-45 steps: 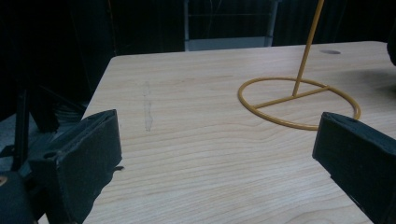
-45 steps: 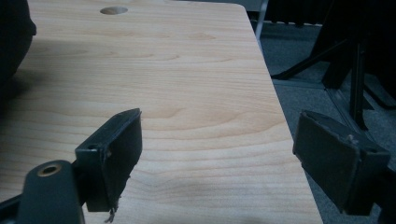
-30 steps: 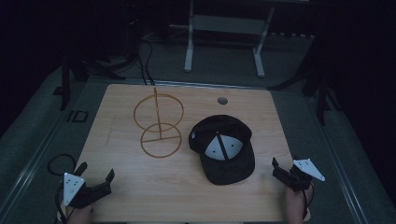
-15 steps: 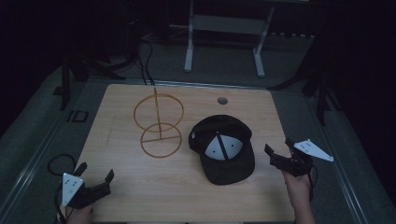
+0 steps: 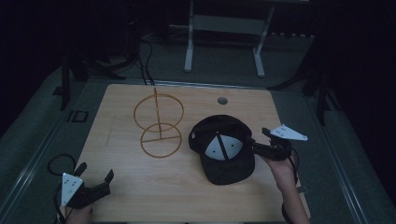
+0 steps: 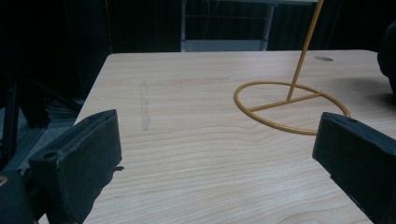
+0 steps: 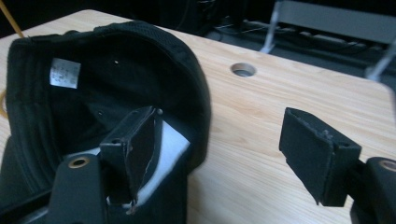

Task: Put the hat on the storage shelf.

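While the cap lies crown down: its hollow faces up, ready for a rim grip.
High view: right gripper (image 5: 259, 142) at the cap (image 5: 224, 149) rim, its jaws just closing though still wide; left gripper (image 5: 95, 183) parked at the table (image 5: 187, 196) near edge, well apart.
Left gripper view: jaws wide, nothing between; yellow wire stand (image 6: 292, 105) ahead of the right-hand jaw (likely the cap's perch).
Right gripper view: one jaw inside the cap (image 7: 70, 102), the other outside over bare wood, rim between, not yet pinched.
Cap contents: a white label (image 7: 64, 73), nothing else.
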`<act>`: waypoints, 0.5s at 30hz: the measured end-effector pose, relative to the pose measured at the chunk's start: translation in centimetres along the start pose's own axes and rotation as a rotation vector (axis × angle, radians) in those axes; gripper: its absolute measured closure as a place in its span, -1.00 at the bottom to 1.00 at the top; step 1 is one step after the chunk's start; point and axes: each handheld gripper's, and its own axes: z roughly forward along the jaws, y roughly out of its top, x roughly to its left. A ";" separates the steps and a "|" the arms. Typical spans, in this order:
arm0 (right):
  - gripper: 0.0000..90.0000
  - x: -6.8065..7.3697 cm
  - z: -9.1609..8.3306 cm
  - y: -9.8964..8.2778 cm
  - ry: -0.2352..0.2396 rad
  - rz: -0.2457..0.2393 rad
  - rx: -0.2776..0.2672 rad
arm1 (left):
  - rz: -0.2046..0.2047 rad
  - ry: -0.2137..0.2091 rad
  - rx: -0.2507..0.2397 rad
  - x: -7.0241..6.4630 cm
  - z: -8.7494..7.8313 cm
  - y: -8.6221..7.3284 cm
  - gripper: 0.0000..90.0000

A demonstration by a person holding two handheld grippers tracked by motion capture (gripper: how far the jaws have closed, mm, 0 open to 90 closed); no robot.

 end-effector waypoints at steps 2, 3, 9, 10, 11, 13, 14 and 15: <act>-0.31 0.1 0.9 0.3 0.003 -0.009 0.012 | 0.002 -0.001 0.001 0.0 0.0 0.0 -0.96; -0.28 0.1 1.1 0.4 0.007 -0.011 0.015 | 0.001 -0.001 0.001 0.0 0.0 0.0 -0.96; -0.06 0.2 3.0 1.1 0.020 -0.030 0.045 | 0.000 -0.006 0.005 0.0 0.1 0.0 -0.96; -0.01 0.2 3.4 1.3 0.022 -0.030 0.050 | 0.000 -0.006 0.005 0.0 0.1 0.0 -0.96; 0.02 0.2 3.7 1.4 0.039 -0.030 0.054 | 0.001 -0.006 0.004 0.0 0.1 0.0 -0.96; 0.02 0.2 4.0 1.5 0.036 -0.039 0.065 | 0.002 -0.007 0.006 0.0 0.1 0.0 -0.96; 0.07 0.3 4.2 1.6 0.040 -0.042 0.074 | 0.000 -0.008 0.007 0.0 0.1 0.0 -0.96; 0.10 0.4 4.7 1.8 0.057 -0.048 0.093 | -0.001 -0.010 0.007 0.0 0.1 0.0 -0.96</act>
